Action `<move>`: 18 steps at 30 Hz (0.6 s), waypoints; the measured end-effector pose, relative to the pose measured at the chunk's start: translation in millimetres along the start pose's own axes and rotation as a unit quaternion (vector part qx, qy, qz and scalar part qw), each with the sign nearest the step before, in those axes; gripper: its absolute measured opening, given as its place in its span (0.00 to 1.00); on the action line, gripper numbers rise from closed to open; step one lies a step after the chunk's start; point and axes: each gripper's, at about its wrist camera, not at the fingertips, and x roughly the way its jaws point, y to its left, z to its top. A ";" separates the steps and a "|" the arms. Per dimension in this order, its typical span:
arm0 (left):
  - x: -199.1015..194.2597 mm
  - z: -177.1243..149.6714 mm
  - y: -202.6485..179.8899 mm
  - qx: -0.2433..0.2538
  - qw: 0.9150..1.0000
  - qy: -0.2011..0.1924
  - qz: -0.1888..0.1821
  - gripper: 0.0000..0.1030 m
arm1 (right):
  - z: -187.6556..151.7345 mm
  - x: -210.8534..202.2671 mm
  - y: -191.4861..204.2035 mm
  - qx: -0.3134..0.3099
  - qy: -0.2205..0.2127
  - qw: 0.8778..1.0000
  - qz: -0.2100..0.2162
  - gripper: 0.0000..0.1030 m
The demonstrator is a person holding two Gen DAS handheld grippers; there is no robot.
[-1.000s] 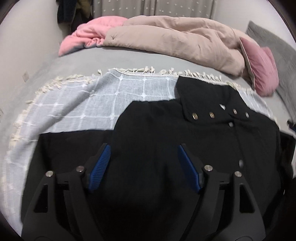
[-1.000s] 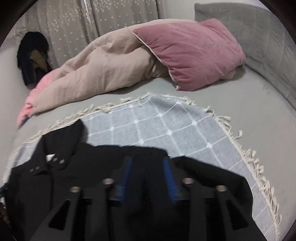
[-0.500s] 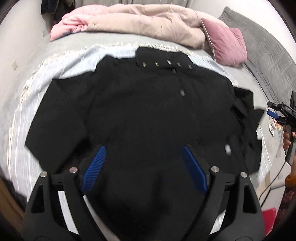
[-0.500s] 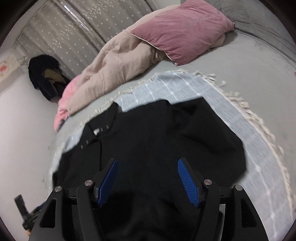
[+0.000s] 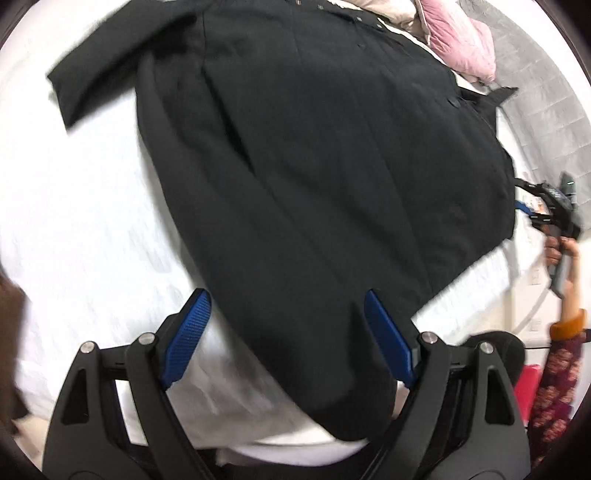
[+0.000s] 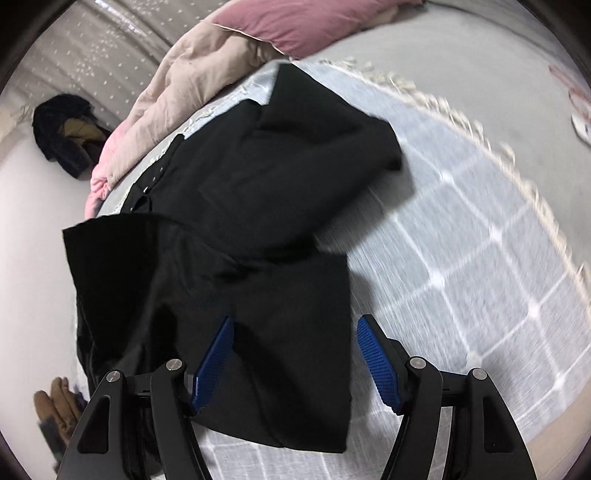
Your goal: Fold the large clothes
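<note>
A large black buttoned coat (image 5: 314, 166) lies spread flat on a pale checked blanket (image 5: 81, 206) on the bed. My left gripper (image 5: 286, 332) is open and empty, hovering over the coat's bottom hem. In the right wrist view the coat (image 6: 229, 229) lies with one sleeve folded over and a hem corner near me. My right gripper (image 6: 295, 362) is open and empty above that hem corner. It also shows in the left wrist view (image 5: 546, 218) at the coat's right edge.
A pink pillow (image 6: 295, 22) and a beige duvet (image 6: 192, 70) lie at the head of the bed. The blanket (image 6: 461, 221) has a fringed edge. Dark clothes (image 6: 66, 129) hang at the far left. A grey headboard (image 5: 535, 85) stands at the right.
Both grippers have pulled back from the collar end towards the coat's bottom hem. The right gripper has opened wide. More of the coat is in view.
</note>
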 end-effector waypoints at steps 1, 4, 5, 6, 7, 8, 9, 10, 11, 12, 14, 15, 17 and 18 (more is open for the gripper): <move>2.0 -5.8 2.6 -0.012 1.000 0.006 -0.019 0.83 | -0.9 1.5 -5.9 0.009 0.000 1.000 0.009 0.68; 8.8 -15.3 7.4 -0.035 0.998 0.020 -0.043 0.83 | -1.9 3.8 -24.5 0.048 -0.024 0.997 0.051 0.68; 10.5 -17.0 8.1 -0.037 0.998 0.024 -0.044 0.83 | -2.5 3.8 -27.2 0.052 -0.034 0.996 0.064 0.68; 13.8 -18.6 8.9 -0.041 0.998 0.028 -0.045 0.83 | -2.3 5.3 -29.7 0.057 -0.042 0.994 0.078 0.68; 16.7 -19.6 9.0 -0.044 0.997 0.031 -0.049 0.82 | -2.4 6.7 -30.0 0.061 -0.044 0.993 0.089 0.68; 16.3 -19.8 8.0 -0.047 0.997 0.032 -0.054 0.80 | -3.2 10.0 -30.9 0.067 -0.047 0.991 0.106 0.67; 16.4 -21.2 7.0 -0.050 0.997 0.032 -0.058 0.70 | -3.8 11.3 -30.2 0.069 -0.049 0.989 0.120 0.64; 15.6 -22.6 5.1 -0.053 0.996 0.031 -0.067 0.60 | -4.7 10.6 -27.4 0.068 -0.053 0.988 0.131 0.54; 14.7 -27.3 8.1 -0.055 0.995 0.030 -0.078 0.34 | -5.5 9.4 -24.5 0.065 -0.055 0.987 0.138 0.36; 11.1 -27.0 7.3 -0.059 0.993 0.029 -0.096 0.20 | -6.6 5.8 -19.3 0.054 -0.056 0.987 0.142 0.26; -9.2 -26.5 8.9 -0.074 0.992 -0.005 -0.103 0.09 | -6.2 -7.3 -8.9 0.030 -0.063 0.989 0.134 0.10; -19.7 -26.1 9.0 -0.075 0.991 -0.023 -0.105 0.09 | -7.5 -19.3 -4.3 0.015 -0.073 0.988 0.136 0.08; -46.8 -27.8 10.0 -0.075 0.990 -0.061 -0.106 0.08 | -12.6 -45.2 3.6 -0.017 -0.088 0.986 0.144 0.06; -63.6 -29.8 10.5 -0.072 0.989 -0.082 -0.104 0.08 | -17.2 -61.3 7.4 -0.039 -0.097 0.983 0.148 0.06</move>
